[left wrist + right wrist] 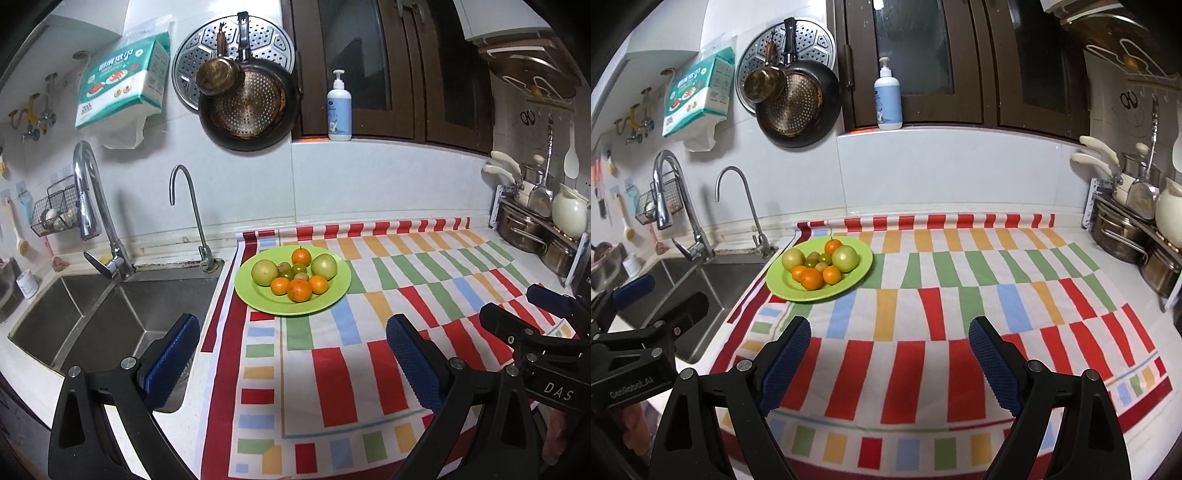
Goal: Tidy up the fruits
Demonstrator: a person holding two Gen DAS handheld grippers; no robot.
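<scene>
A green plate sits on the striped cloth beside the sink. It holds two green apples, several oranges and a few small greenish-brown fruits. My left gripper is open and empty, held over the cloth's near left part, short of the plate. My right gripper is open and empty over the cloth, to the right of and nearer than the plate. The right gripper also shows at the right edge of the left wrist view.
A steel sink with two faucets lies left of the plate. The multicoloured cloth covers the counter. Pots on a rack stand at the far right. A soap bottle stands on the sill.
</scene>
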